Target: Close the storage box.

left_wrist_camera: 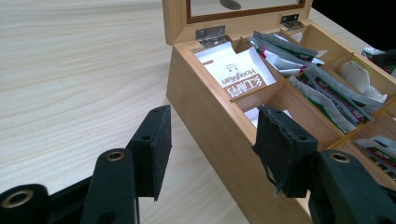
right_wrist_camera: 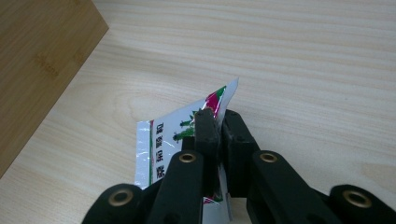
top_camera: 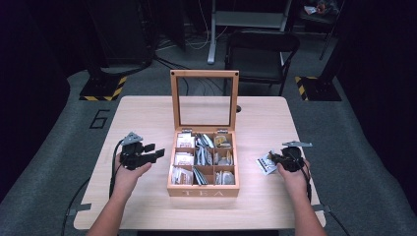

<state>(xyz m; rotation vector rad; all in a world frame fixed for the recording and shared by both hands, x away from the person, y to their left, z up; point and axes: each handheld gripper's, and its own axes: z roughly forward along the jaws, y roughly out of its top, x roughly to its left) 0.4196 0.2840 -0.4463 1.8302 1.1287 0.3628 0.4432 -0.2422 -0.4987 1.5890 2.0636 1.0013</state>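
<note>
A wooden tea box marked TEA stands mid-table with its glass lid upright, its compartments packed with tea sachets. My left gripper hovers open just left of the box, its jaws spread beside the box's side wall with nothing between them. Right of the box, my right gripper is shut on a white, green and pink tea sachet, which hangs low over the table. The sachet sticks out from the jaws toward the box.
The table's right edge runs close behind my right hand. Beyond the far edge stand a black folding chair and a metal stand. Bare tabletop spreads left of the box.
</note>
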